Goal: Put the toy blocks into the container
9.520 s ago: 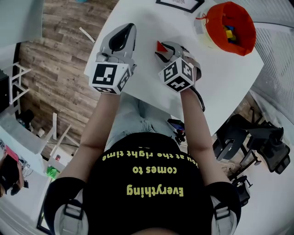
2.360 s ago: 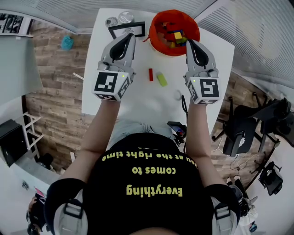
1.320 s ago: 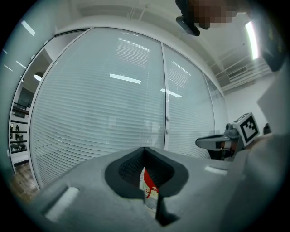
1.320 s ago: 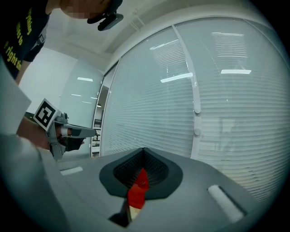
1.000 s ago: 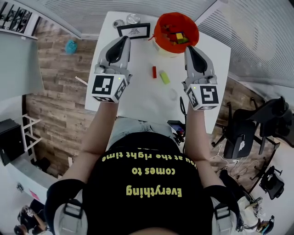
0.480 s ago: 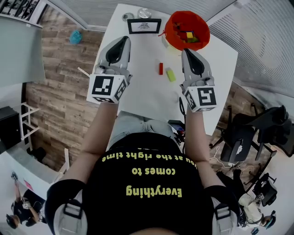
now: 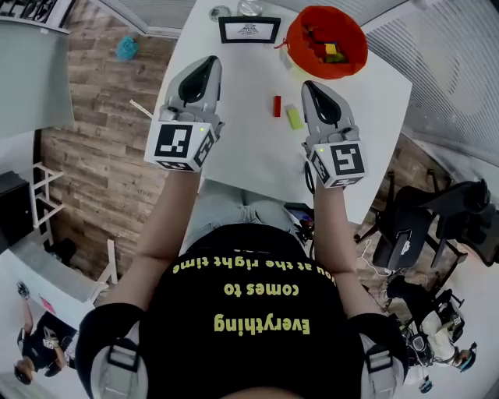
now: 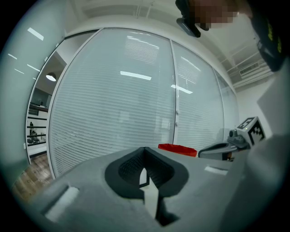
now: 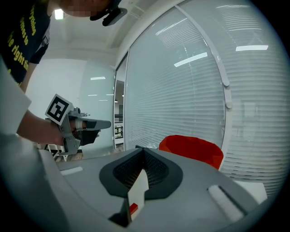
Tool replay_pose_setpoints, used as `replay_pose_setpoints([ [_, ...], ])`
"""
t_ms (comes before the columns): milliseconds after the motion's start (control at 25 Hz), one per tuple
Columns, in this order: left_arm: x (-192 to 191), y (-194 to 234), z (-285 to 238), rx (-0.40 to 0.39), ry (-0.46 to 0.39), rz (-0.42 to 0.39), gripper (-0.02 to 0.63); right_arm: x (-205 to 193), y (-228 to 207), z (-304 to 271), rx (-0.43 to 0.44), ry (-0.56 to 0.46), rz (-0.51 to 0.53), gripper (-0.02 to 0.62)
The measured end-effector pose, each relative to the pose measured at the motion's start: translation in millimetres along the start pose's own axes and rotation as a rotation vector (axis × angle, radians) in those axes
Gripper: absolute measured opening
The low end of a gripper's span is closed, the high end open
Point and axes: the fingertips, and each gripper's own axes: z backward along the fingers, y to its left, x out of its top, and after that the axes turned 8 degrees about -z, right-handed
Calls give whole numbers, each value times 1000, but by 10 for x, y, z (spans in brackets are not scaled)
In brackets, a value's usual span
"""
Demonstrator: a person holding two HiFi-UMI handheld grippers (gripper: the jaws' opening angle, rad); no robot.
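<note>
A red block (image 7: 276, 106) and a yellow-green block (image 7: 294, 117) lie side by side on the white table (image 7: 249, 156). Beyond them stands the red container (image 7: 326, 40) with several coloured blocks inside; its rim also shows in the left gripper view (image 8: 177, 148) and the right gripper view (image 9: 192, 147). My right gripper (image 7: 312, 87) hovers just right of the yellow-green block, shut and holding nothing (image 9: 144, 148). Off to the left of the blocks, my left gripper (image 7: 204, 66) hangs over the table with its jaw tips together and nothing between them (image 8: 144, 148).
A black-framed picture (image 7: 249, 30) lies at the far edge left of the container, with two small round objects (image 7: 249, 8) behind it. The table's left edge runs close to my left gripper, wooden floor below. Office chairs (image 7: 413, 226) stand at the right.
My right gripper has drawn back from beside the container and closer to the yellow-green block. The left gripper has hardly moved. Both stay shut.
</note>
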Motion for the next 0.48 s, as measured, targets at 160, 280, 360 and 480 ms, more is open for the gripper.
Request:
replay_pose_setpoints([
  [160, -84, -26, 1, -4, 14, 5, -2, -122, 5, -15, 5, 24, -12, 8],
  [280, -137, -21, -5, -2, 20, 7, -2, -208, -6, -33, 8, 39, -17, 8],
  [360, -176, -18, -4, 2, 24, 10, -2, -271, -11, -40, 10, 50, -22, 8],
  [480, -244, -24, 10, 5, 30, 16, -2, -363, 7, -52, 25, 62, -31, 17],
])
